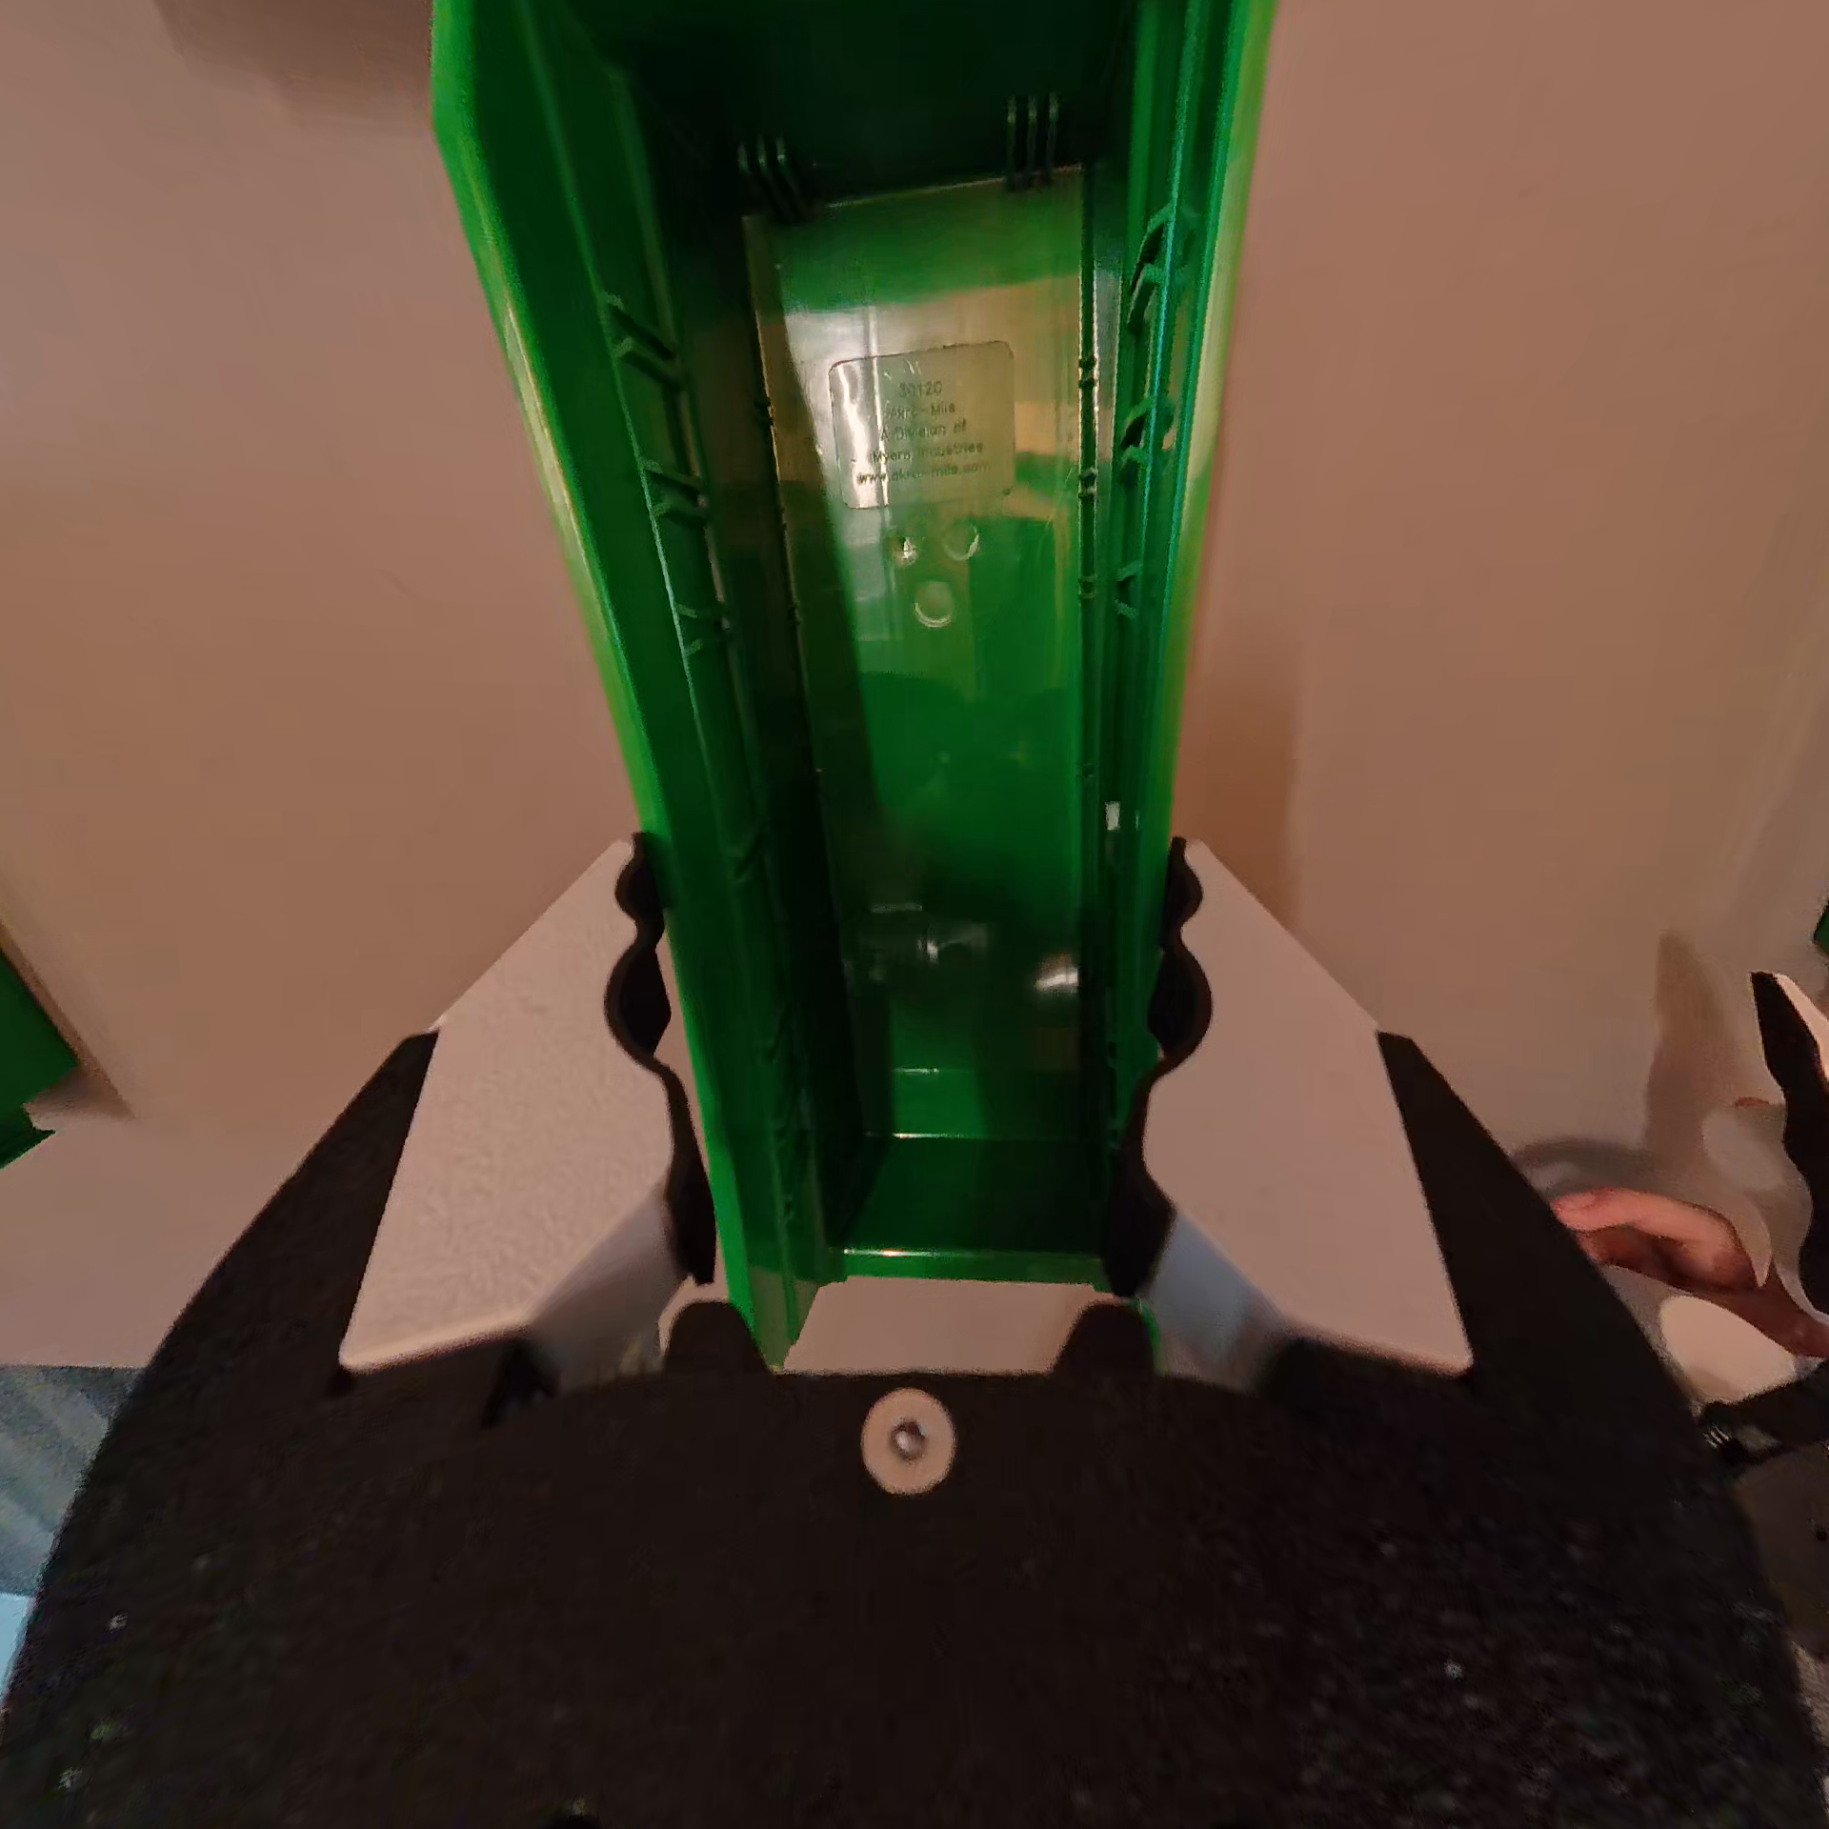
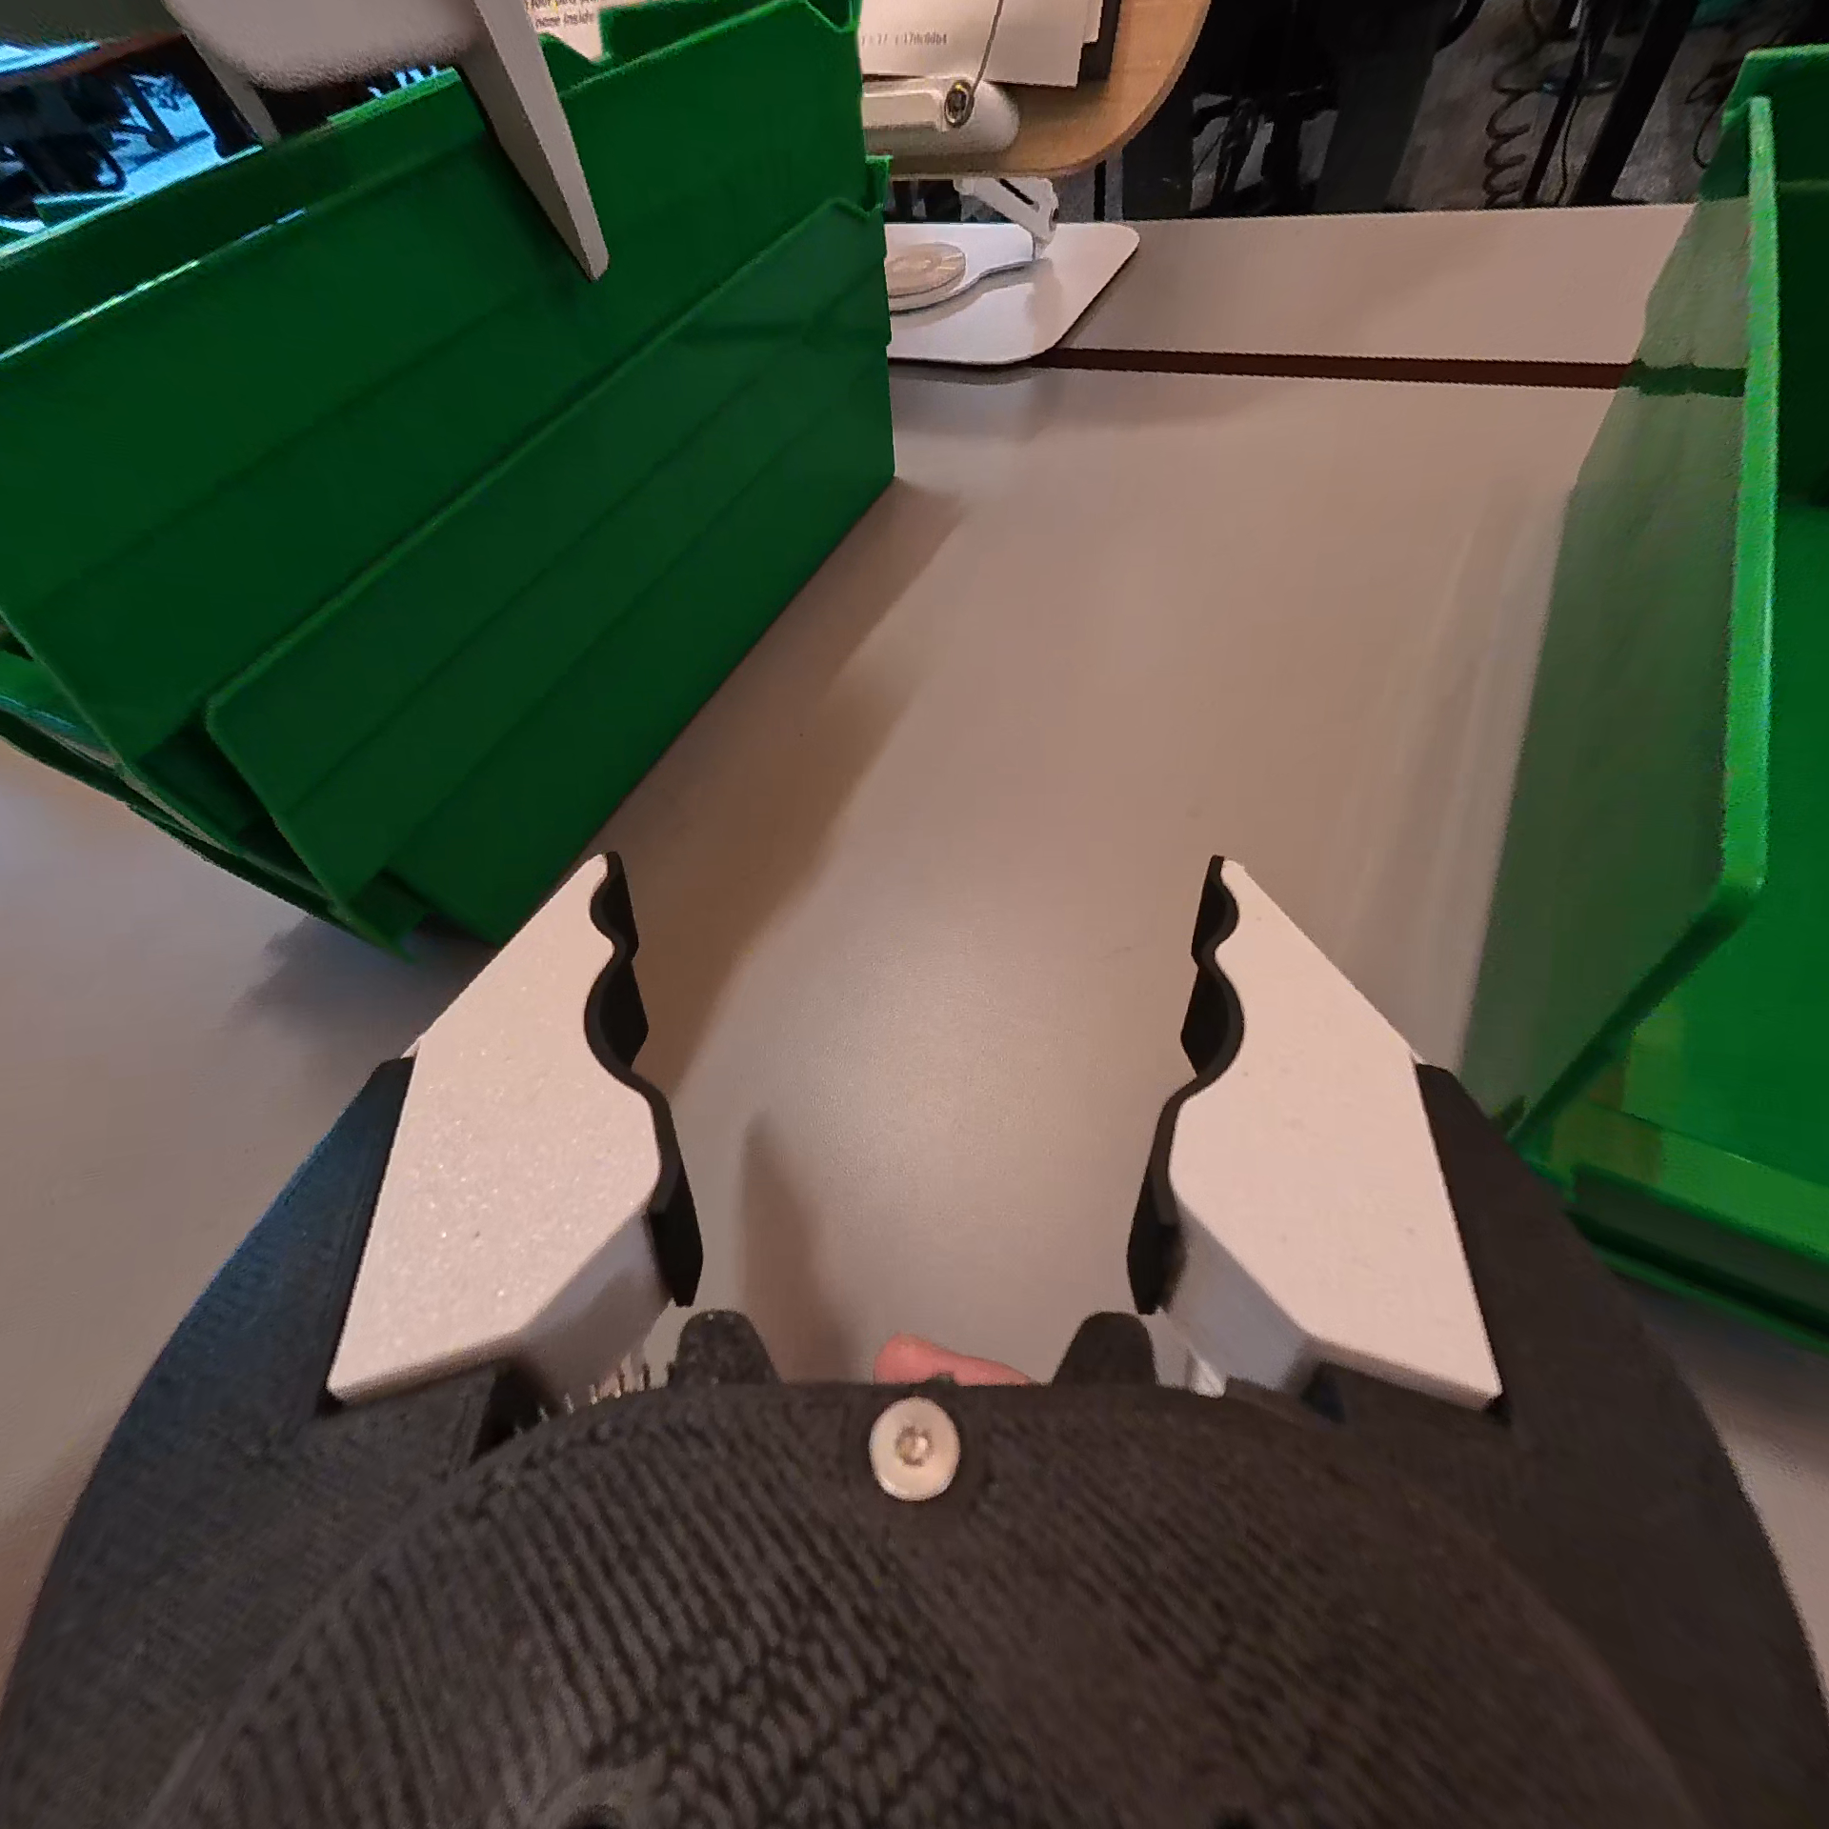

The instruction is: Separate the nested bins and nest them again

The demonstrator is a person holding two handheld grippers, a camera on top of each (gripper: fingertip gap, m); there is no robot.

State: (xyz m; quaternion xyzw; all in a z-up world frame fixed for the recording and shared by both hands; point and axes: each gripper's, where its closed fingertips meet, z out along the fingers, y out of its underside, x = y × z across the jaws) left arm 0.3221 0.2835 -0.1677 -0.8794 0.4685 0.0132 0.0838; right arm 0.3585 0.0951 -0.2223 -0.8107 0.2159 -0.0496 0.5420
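Note:
In the left wrist view a long narrow green bin [image 1: 940, 792] runs away from me with its open inside towards the camera. My left gripper [image 1: 911, 861] is shut on it, one finger on each outer side wall near the bin's near end. In the right wrist view this bin [image 2: 396, 396] is the upper one of a tilted nested stack, and a left gripper finger [image 2: 544, 129] rests on its side. A lower green bin [image 2: 554, 614] sits under it. My right gripper [image 2: 913, 876] is open and empty over the grey table [image 2: 1089, 643]. Another green bin [image 2: 1742, 693] stands apart at the right.
A white monitor stand base [image 2: 1000, 287] sits at the table's back, with a seam line across the table behind it. A hand [image 1: 1663, 1257] and the right gripper's finger [image 1: 1791, 1069] show at the right edge of the left wrist view. A green bin edge [image 1: 30, 1039] shows at its left.

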